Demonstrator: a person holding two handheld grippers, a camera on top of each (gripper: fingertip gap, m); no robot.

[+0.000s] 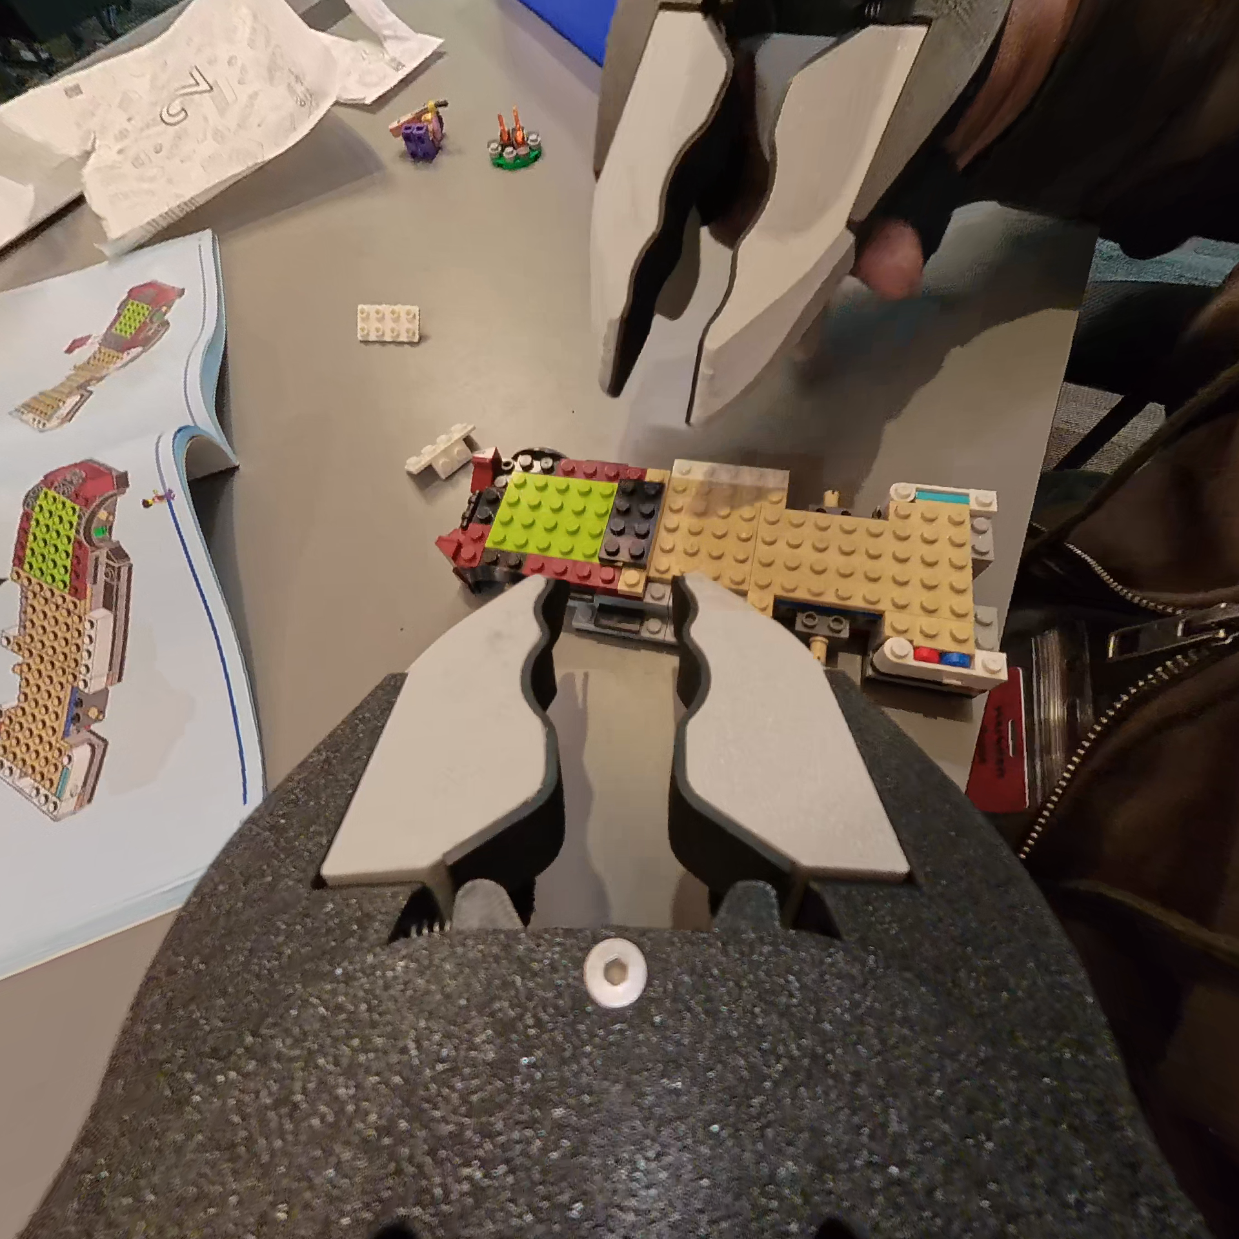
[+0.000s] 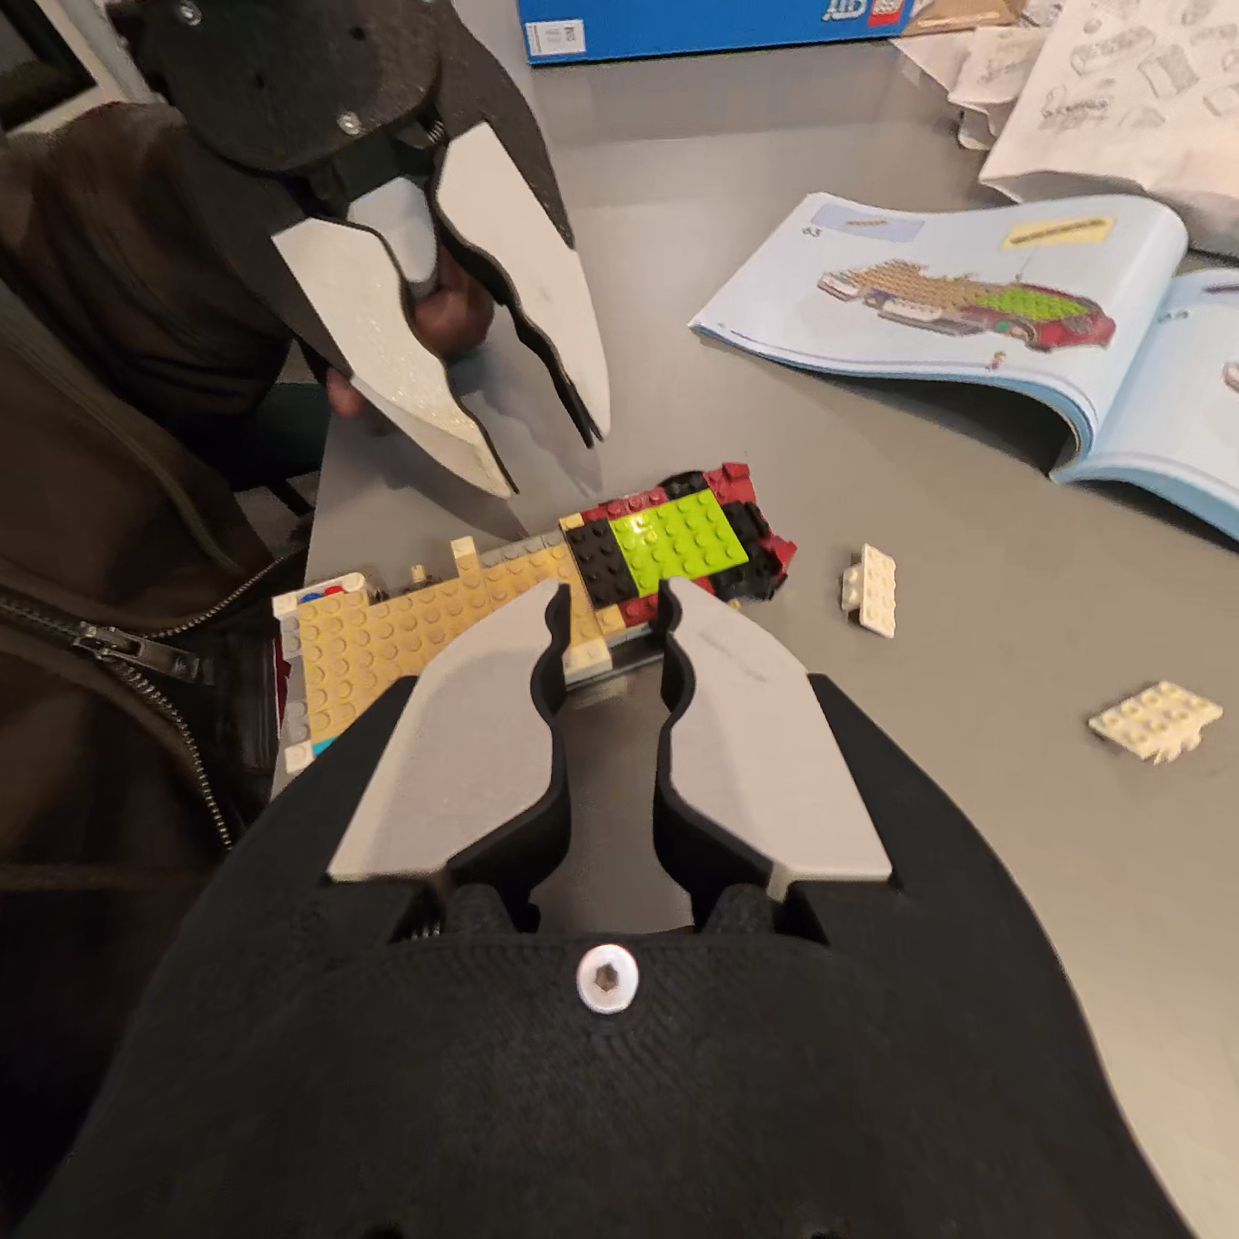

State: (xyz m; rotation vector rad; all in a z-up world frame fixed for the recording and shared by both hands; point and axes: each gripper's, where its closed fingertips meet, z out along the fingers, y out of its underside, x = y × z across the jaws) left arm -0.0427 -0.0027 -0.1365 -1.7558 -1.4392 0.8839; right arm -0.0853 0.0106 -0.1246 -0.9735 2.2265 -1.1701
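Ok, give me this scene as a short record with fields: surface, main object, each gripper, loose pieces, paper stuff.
surface: grey table
main object: flat brick model, tan, lime, black and dark red plates
left gripper: open, tips at the model's near edge, nothing held
right gripper: open, above the model's opposite edge, nothing held
loose pieces: white plate; white bracket piece; two small builds
paper: open instruction booklet; torn paper bag

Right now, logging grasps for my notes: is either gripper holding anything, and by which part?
Nothing is held. The left gripper and right gripper both hover open over the brick model, each above one long edge.
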